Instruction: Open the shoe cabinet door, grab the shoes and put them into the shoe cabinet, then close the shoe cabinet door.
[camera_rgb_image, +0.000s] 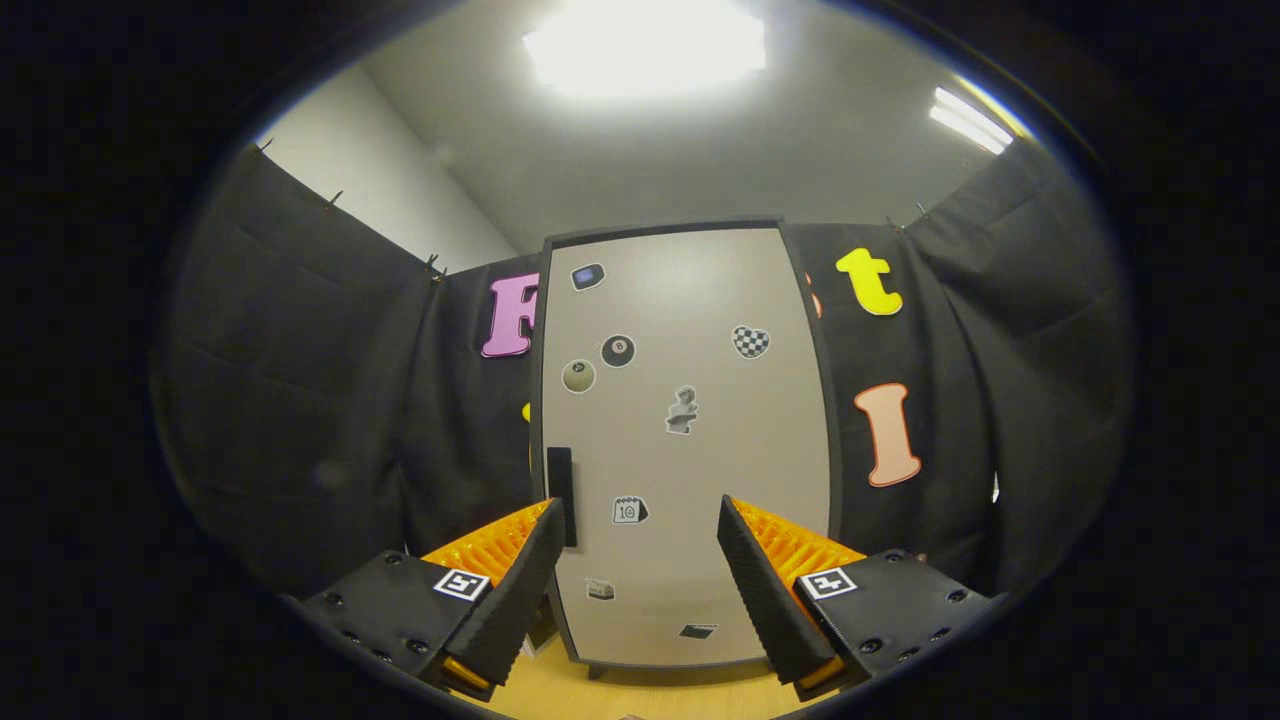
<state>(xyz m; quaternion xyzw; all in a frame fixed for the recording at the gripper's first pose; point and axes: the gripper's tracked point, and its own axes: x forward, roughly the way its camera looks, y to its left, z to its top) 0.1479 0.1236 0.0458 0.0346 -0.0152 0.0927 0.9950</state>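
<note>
Gripper view: we look straight at the shoe cabinet (690, 440), which stands upright in the middle of the frame against the black cloth wall (300, 400).
Tongs: our tongs (640, 545) are spread wide at the bottom of the frame and hold nothing; the door shows between the two fingers.
Door: the pale cabinet door (700, 300) is closed and dotted with small stickers (618, 351).
Handle: a dark vertical handle (560, 480) sits on the door's left edge, lower centre-left of the frame, just beyond the tip of our left finger.
Shoes: we cannot say from here where they lie.
Step in hand: we judge the task to be at its start, with the door not yet opened.
Doing it well: we would shift the tongs left until the handle sits between the fingers, close squarely on it, then pull along the door's arc, which we take to be hinged on the right, rather than straight back.
Edges: the handle is close to the door's left edge and the cloth beside it, so the left finger has little margin.
Open room: the wooden floor (640, 690) in front of the cabinet, at the bottom centre, looks free for the door to swing out.
</note>
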